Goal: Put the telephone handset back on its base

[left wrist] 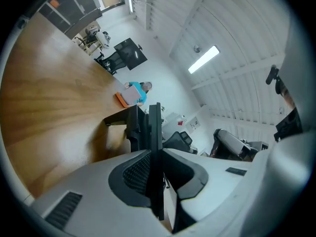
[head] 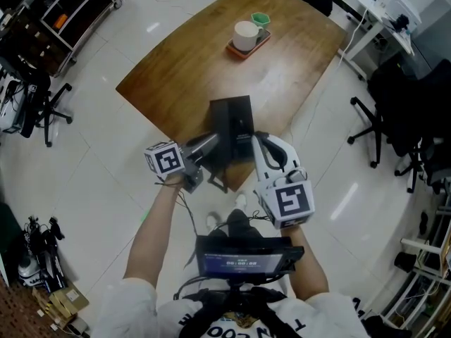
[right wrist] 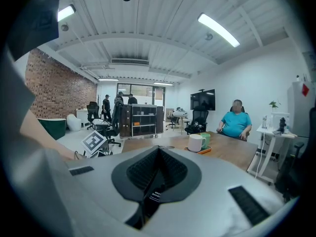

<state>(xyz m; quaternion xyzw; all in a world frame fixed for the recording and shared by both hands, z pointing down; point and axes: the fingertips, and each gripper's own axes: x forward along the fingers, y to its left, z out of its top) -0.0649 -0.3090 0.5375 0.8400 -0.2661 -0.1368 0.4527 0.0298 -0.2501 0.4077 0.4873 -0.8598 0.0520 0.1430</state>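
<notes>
A black telephone (head: 232,129) stands at the near edge of the wooden table (head: 176,69); I cannot separate handset from base. My left gripper (head: 213,146) reaches it from the left. In the left gripper view its jaws (left wrist: 157,172) are shut on a thin black slab (left wrist: 154,127) of the telephone, which stands upright between the pads. My right gripper (head: 257,141) sits at the telephone's right side, and in the right gripper view (right wrist: 157,174) its pads meet with nothing clearly between them. The telephone itself is hidden in that view.
At the table's far end a white mug (head: 246,35) and a green cup (head: 261,20) stand on an orange tray (head: 243,50). A person in a teal shirt (right wrist: 236,123) sits beyond the table. Office chairs (head: 394,118) stand to the right, shelving (head: 63,20) at the far left.
</notes>
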